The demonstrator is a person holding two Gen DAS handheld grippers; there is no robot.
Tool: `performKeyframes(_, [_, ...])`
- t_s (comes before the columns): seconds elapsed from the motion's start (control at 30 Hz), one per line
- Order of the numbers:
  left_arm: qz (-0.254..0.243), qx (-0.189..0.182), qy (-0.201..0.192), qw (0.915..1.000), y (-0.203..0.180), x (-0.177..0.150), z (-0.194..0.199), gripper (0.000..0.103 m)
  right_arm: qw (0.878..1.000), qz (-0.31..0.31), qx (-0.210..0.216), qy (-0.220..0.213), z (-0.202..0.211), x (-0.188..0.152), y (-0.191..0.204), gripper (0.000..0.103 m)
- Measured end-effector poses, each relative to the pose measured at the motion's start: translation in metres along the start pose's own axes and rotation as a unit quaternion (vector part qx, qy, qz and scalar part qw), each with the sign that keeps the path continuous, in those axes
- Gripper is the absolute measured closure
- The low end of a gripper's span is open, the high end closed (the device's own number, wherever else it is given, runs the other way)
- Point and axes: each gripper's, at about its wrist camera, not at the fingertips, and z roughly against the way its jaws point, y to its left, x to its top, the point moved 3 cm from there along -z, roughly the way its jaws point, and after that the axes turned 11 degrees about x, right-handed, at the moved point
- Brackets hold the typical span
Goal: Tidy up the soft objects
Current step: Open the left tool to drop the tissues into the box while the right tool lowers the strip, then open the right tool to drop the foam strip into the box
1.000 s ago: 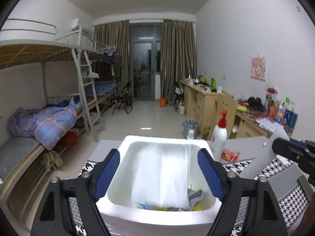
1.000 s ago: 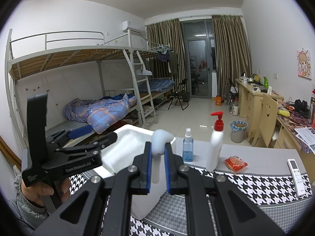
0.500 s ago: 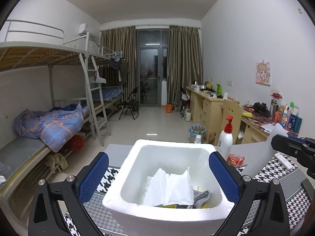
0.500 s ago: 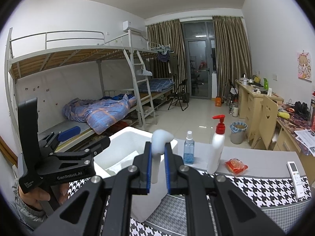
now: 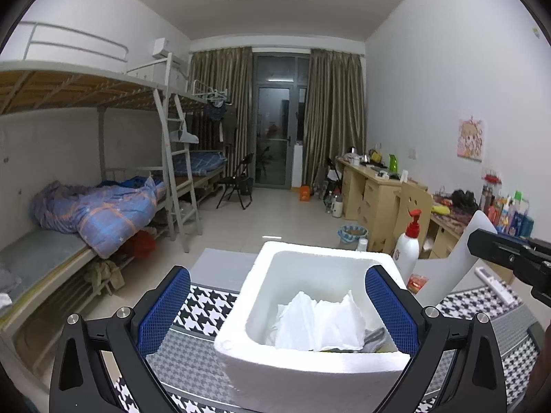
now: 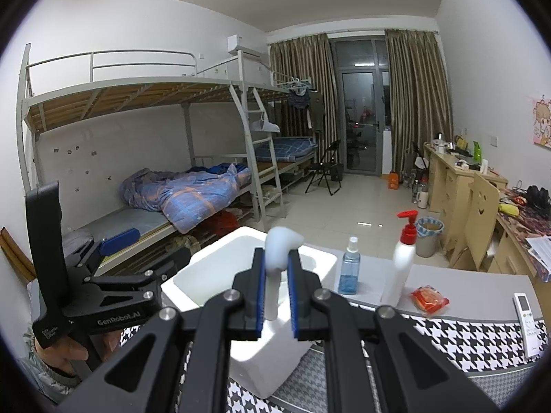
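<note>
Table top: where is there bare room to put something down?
Bare houndstooth cloth lies between the orange packet and the remote, and left of the foam box. Crowded right of the box: spray bottle, pump bottle, and the right gripper holding the foam lid.

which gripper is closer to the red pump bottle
Right. The right gripper, shut on the foam lid, sits just left of the pump bottle. The left gripper is open over the foam box, farther left.
</note>
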Motion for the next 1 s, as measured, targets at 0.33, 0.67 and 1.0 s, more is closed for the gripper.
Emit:
performKeyframes(0.33, [-0.002,0.005,0.008,1.0000,0.011,-0.007,-0.001,0.001,1.000,0.006,0.011,0.008,-0.014,0.003,0.010,0.088])
performKeyframes(0.67, [0.001,0.011,0.014,0.9998,0.022,-0.010,-0.004,0.001,1.000,0.009,0.019,0.016,-0.030,0.006,0.018,0.088])
performKeyframes(1.0, [-0.001,0.024,0.020,0.9995,0.029,-0.013,-0.009,0.001,0.999,0.000,0.022,0.039,-0.048,0.007,0.013,0.088])
